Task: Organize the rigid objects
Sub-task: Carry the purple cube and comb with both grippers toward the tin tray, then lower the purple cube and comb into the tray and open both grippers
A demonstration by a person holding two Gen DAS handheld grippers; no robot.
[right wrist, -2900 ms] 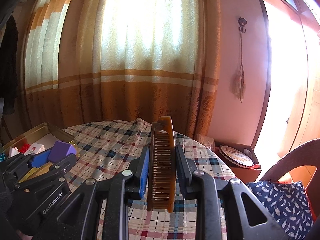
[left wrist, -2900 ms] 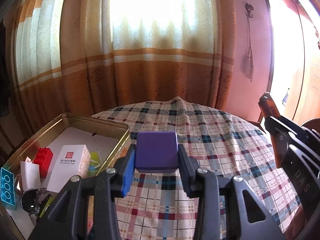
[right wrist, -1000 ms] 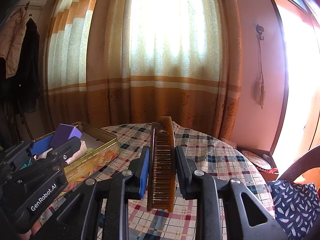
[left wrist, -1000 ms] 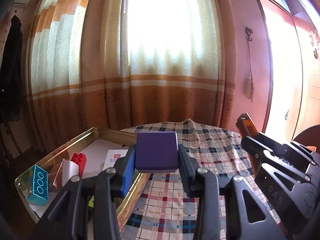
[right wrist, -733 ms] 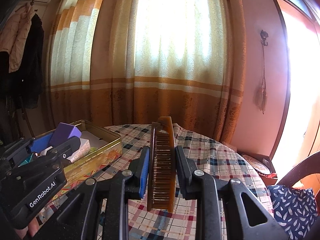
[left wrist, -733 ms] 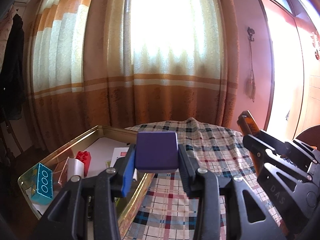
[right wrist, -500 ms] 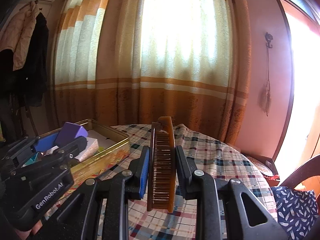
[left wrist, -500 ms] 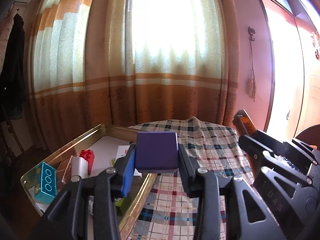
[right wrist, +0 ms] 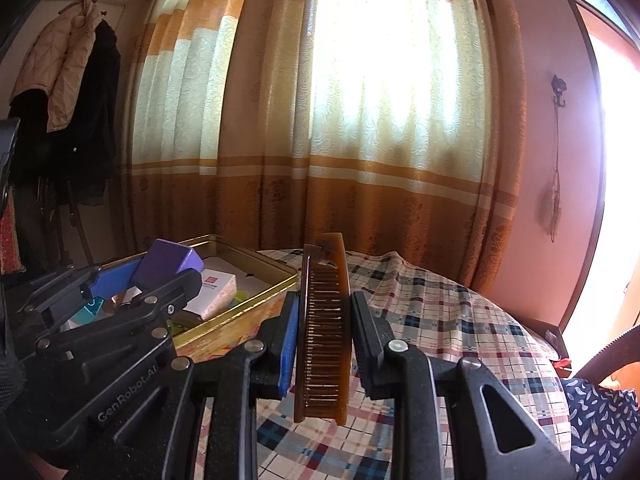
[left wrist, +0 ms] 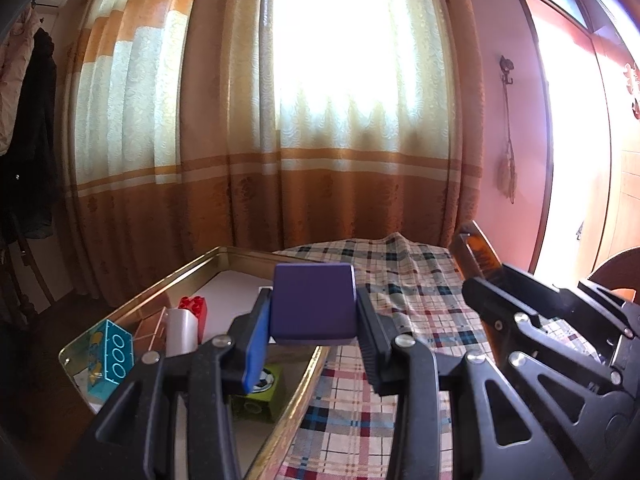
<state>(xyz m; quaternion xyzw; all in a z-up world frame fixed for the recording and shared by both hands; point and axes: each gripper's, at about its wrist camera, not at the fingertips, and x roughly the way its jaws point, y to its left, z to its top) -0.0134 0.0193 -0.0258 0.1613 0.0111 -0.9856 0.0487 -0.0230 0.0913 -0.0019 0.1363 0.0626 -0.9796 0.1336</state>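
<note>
Purple block (left wrist: 313,300) is clamped between the pads of the left gripper (left wrist: 314,320), held above the near right rim of the gold tin (left wrist: 192,270). The tin's open interior is seen at about ten o'clock from the block, its long axis running from seven toward one o'clock in the left wrist view. Amber comb (right wrist: 324,328) is clamped on edge in the right gripper (right wrist: 324,340), its long axis pointing to twelve o'clock, with the tin at ten o'clock across the checked cloth (right wrist: 440,312). The left gripper is judged nearer the tin, so the block would likely be placed first, clear of the white box (right wrist: 212,290) already inside.
</note>
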